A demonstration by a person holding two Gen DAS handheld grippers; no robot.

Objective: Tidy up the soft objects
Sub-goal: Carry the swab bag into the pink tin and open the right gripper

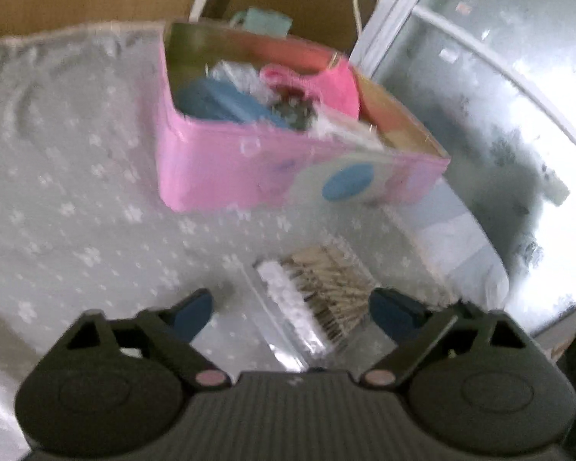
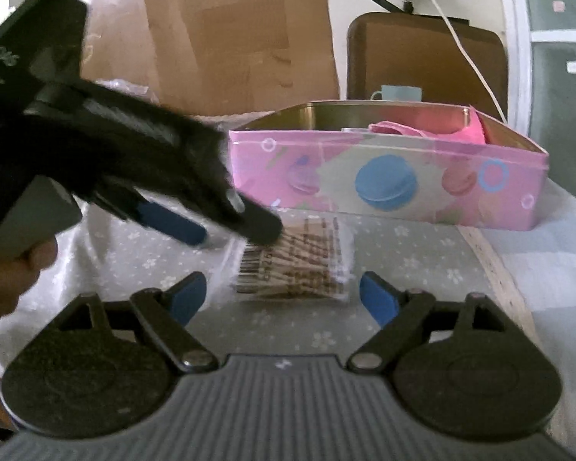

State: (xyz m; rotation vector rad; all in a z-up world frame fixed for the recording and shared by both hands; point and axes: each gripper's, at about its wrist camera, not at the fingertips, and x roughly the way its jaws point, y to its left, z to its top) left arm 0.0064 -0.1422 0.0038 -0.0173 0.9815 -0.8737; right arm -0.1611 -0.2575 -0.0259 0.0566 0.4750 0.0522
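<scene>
While both my grippers hover with jaws apart and empty over the clear plastic packet of beige sticks [image 2: 293, 259] on the tabletop, near the pink macaron-print box [image 2: 388, 188], I risk them colliding, or the slippery packet sliding from a shallow pinch.

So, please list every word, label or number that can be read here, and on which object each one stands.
None can be read for certain.
Clear packet: a barcode with digits beside it, too blurred to read.
Left gripper: white marks on its body, blurred.
Pink box: only pictures of macarons and rings, no words.
</scene>
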